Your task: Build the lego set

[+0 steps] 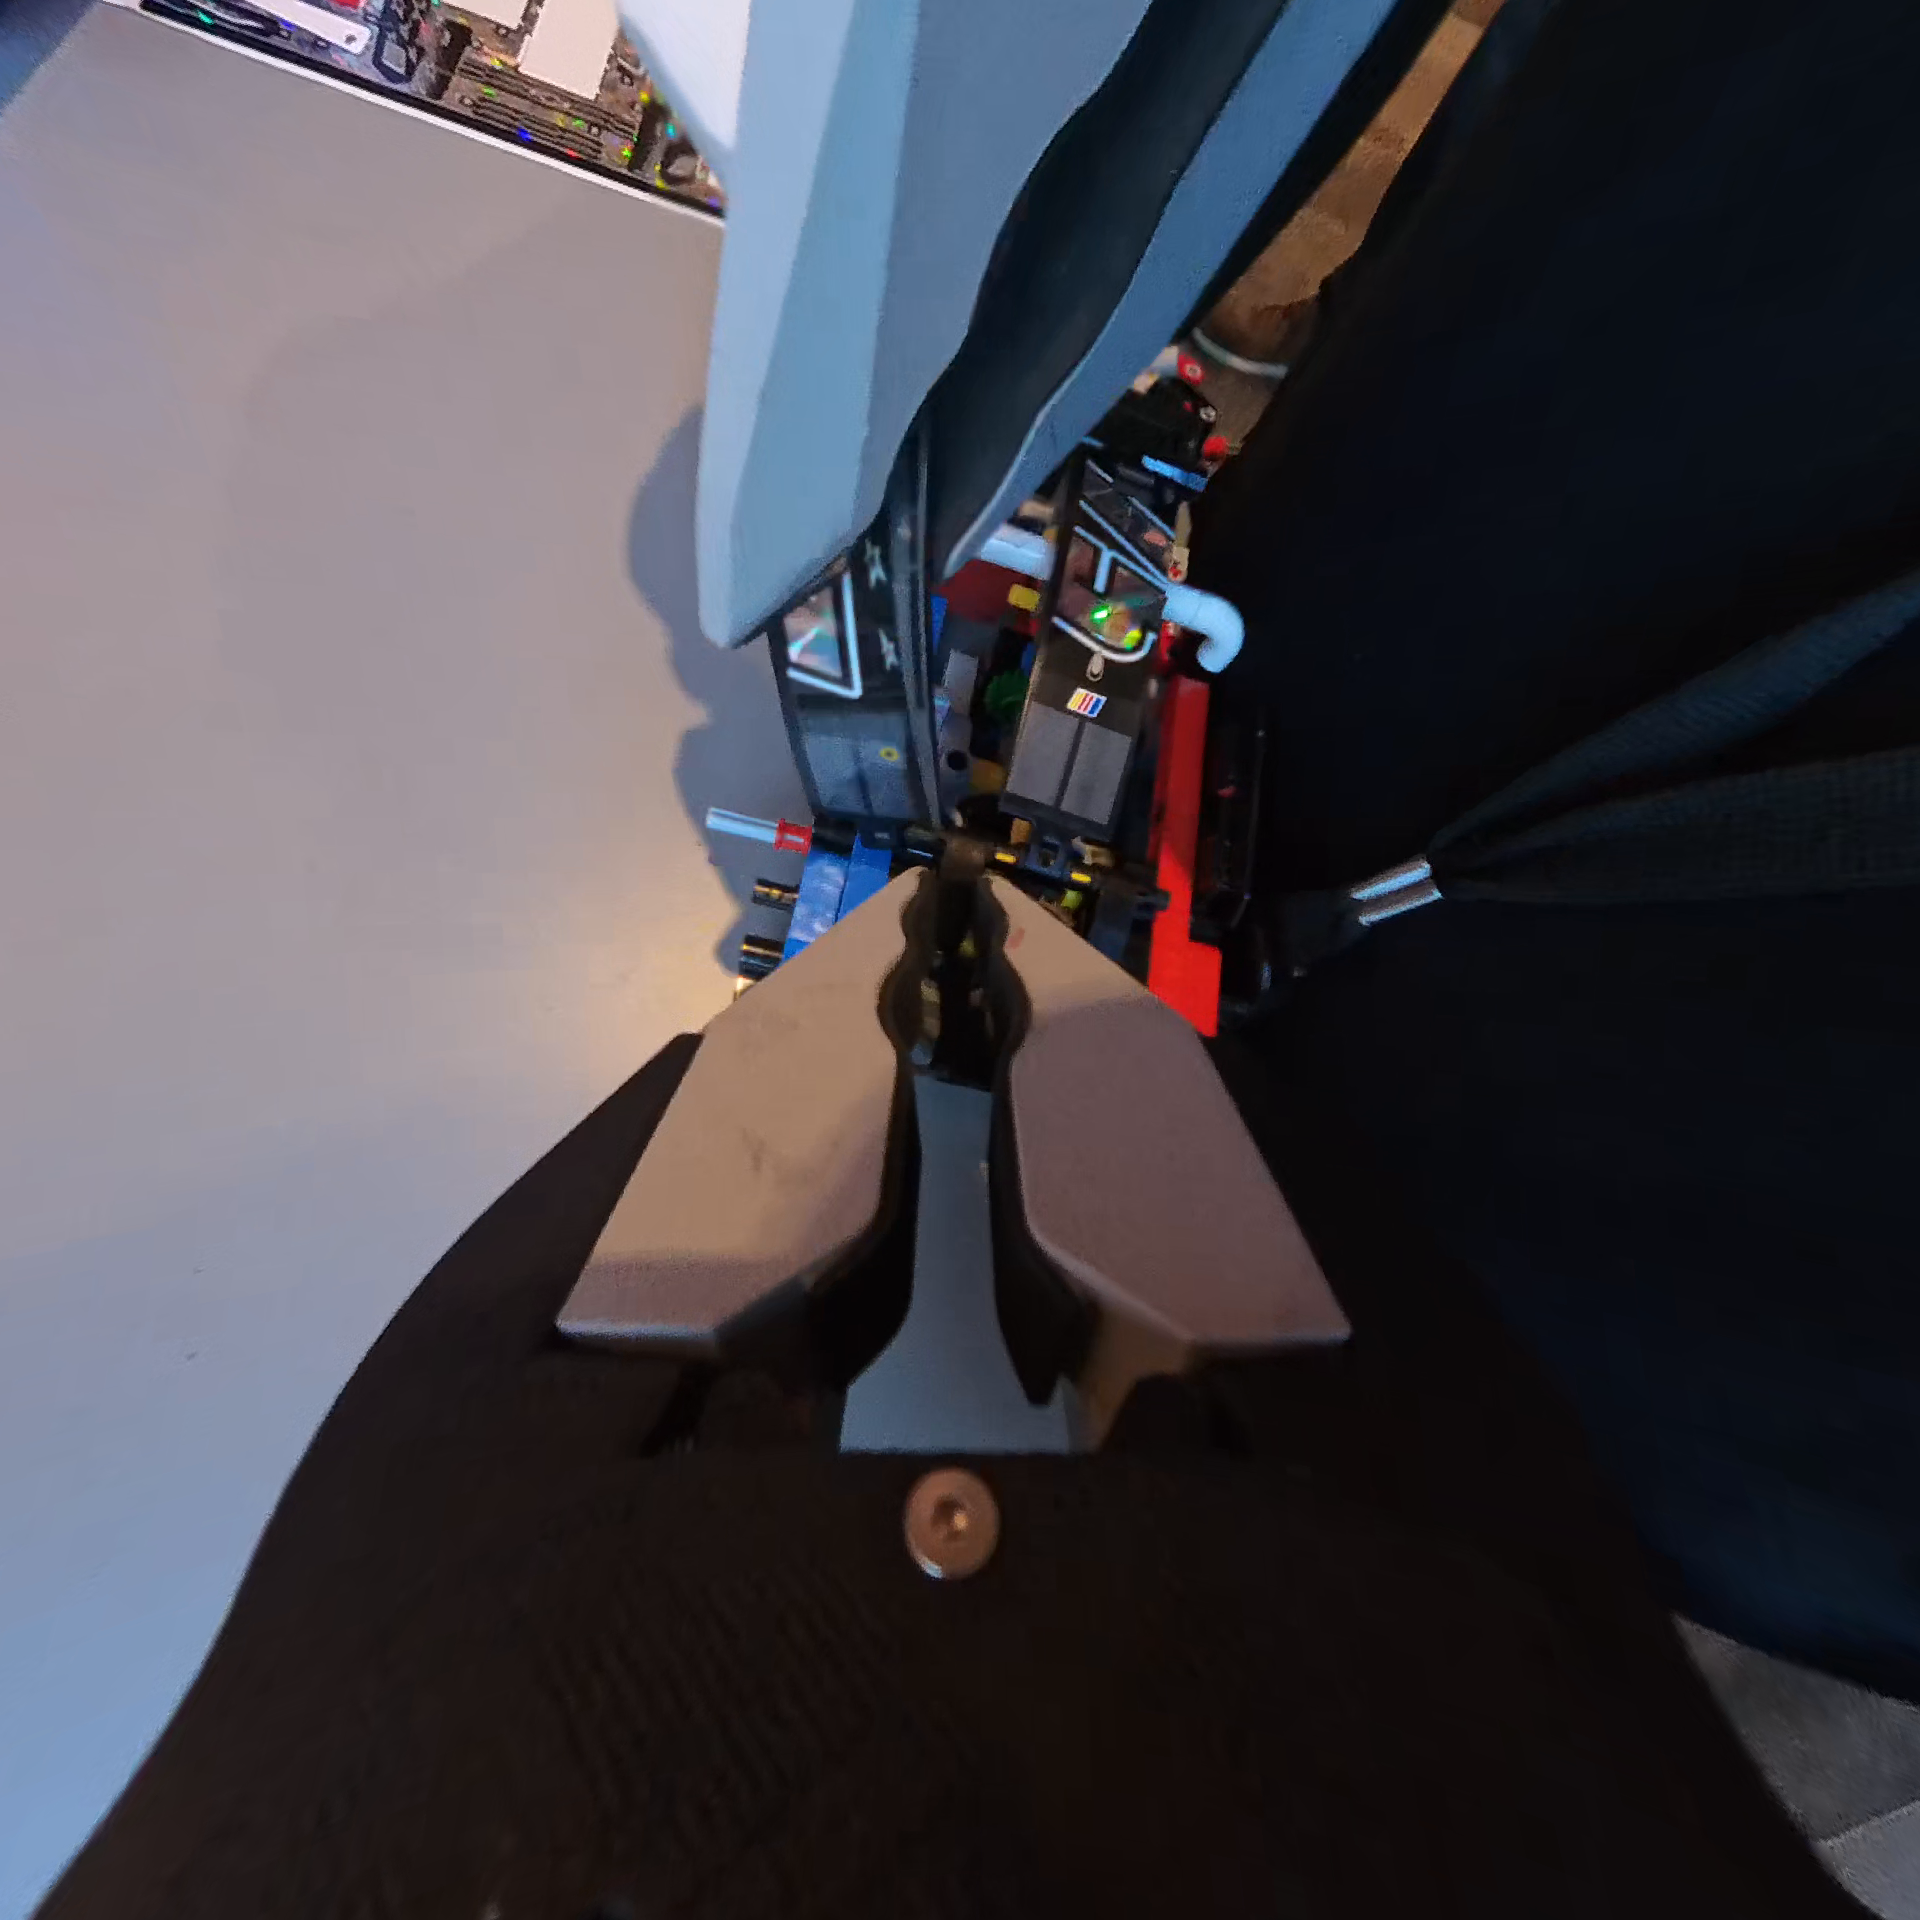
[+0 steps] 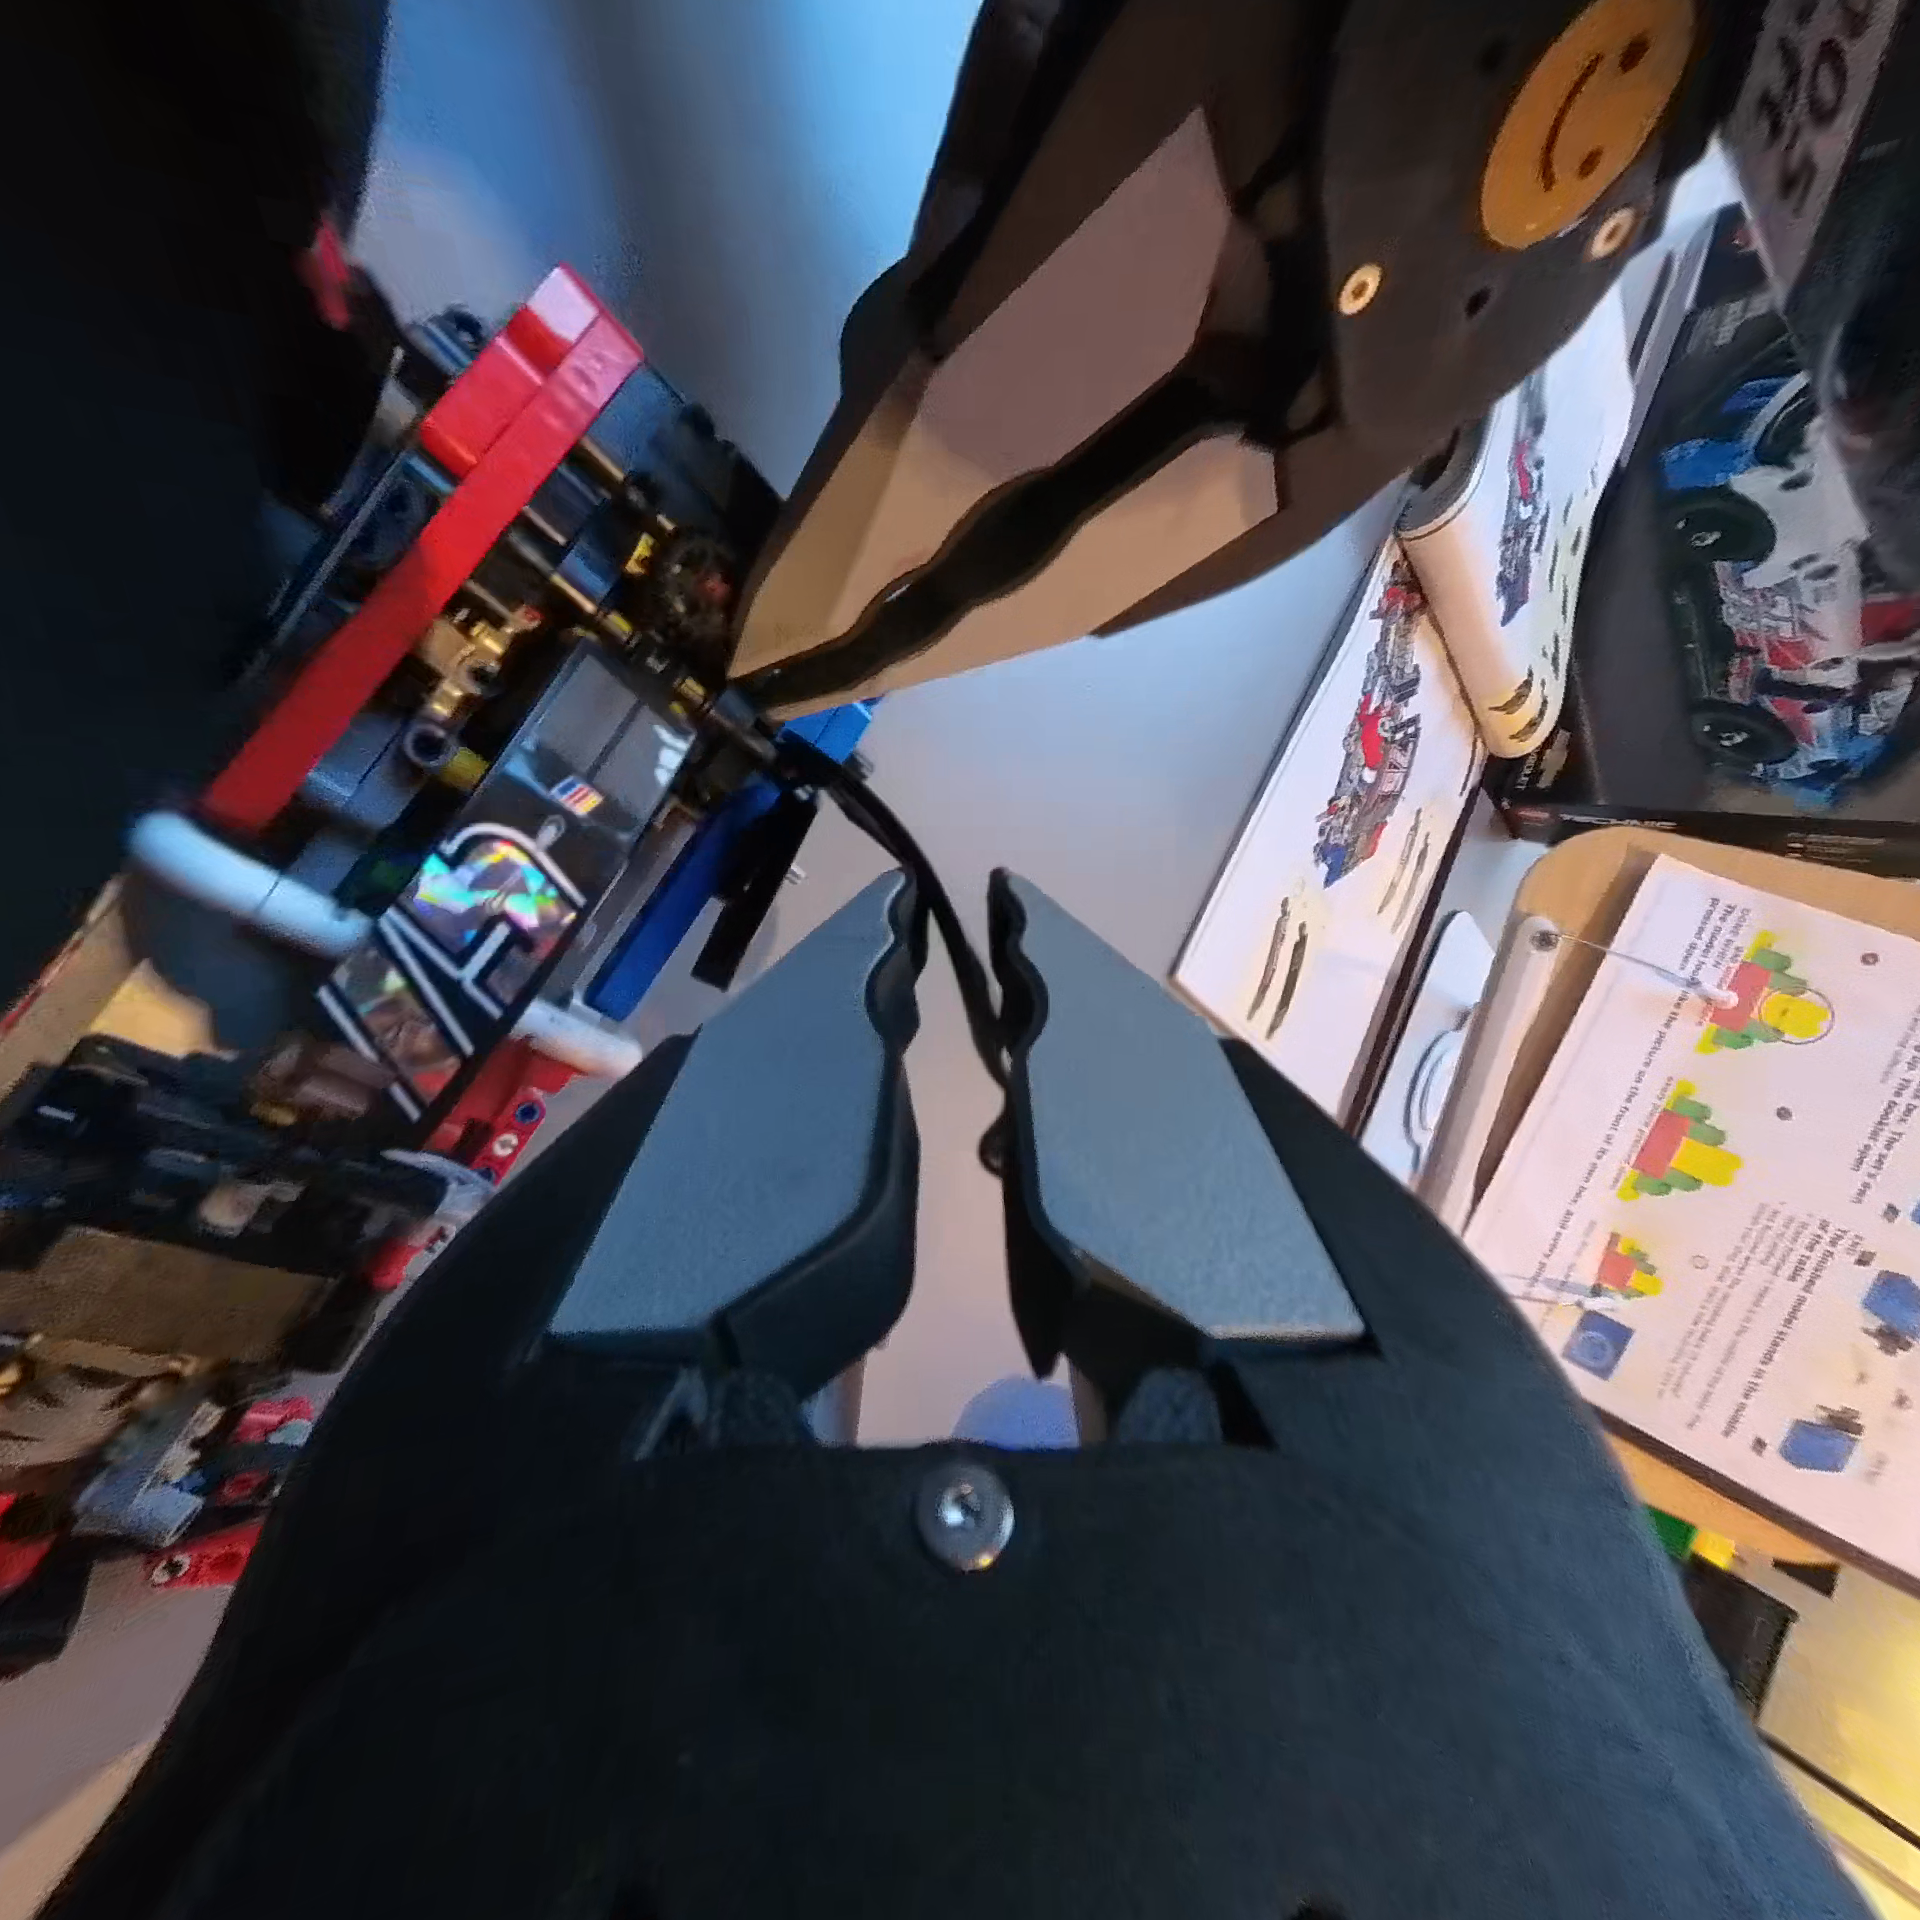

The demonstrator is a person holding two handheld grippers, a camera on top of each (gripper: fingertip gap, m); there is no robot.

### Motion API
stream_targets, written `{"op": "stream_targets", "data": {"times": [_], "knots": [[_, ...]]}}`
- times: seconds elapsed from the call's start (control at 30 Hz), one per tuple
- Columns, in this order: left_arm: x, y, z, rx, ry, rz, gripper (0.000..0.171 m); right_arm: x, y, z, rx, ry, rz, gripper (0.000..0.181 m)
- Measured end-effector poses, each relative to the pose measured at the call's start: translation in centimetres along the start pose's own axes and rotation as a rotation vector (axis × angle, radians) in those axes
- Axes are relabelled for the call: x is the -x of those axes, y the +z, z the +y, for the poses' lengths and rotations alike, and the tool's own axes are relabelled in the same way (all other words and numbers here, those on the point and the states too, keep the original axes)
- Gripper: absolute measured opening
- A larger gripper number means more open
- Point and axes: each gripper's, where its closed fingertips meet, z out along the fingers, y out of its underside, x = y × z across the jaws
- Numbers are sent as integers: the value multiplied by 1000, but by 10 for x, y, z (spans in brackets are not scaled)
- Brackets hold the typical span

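The lego model [image 1: 1081, 727] has black panels with shiny stickers, red beams and blue parts. It stands on the grey table [image 1: 312, 727], and also shows in the right wrist view [image 2: 468, 727]. My left gripper [image 1: 951, 883] is shut on a dark part at the model's near edge; its tips [image 2: 753, 681] show in the right wrist view. My right gripper [image 2: 951, 904] stands narrowly open. A thin black curved piece [image 2: 914, 862] runs from the model into its gap and lies against the right finger. One of its fingers [image 1: 810, 364] hangs over the model.
An open instruction booklet [image 2: 1351, 831] and the set's box [image 2: 1766, 623] lie to the right. A printed sheet [image 2: 1714, 1195] lies on a wooden tray. Loose lego parts [image 2: 156, 1455] lie at the left. A person's dark clothing [image 1: 1558, 520] is close behind the model. My hands' fingertips stand some 6 cm from each other.
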Motion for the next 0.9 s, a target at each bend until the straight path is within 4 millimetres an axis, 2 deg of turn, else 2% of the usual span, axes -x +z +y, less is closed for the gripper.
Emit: {"op": "stream_targets", "data": {"times": [0.17, 0.23, 0.3, 0.43, 0.47, 0.6, 0.77, 0.9], "knots": [[5, -9, 0, -25, 12, -49, 3, 12, -3, 16, -20, 3, 8, 4], [1, -2, 1, -8, 6, -18, 3, 4, -1, 8, -20, 18, 29, 5], [2, -4, 2, 1, 5, -22, 3, -3, 1, 3, 7, 8, 44, 7], [7, -11, 4, -31, -20, -43, 0, 8, -1, 18, 14, 16, 33, 4], [8, -9, 11, 6, -12, -48, 0, 9, -2, 20, 9, 32, 37, 3], [7, -6, 6, -6, -22, -30, 0, -4, 0, 9, -1, 28, 72, 7], [9, -10, -1, -49, -21, -32, 0, -7, 5, 5, 10, -21, 95, 6], [14, -10, -3, -37, 7, -77, 0, -6, 4, 12, 31, -28, 85, 5]]}}
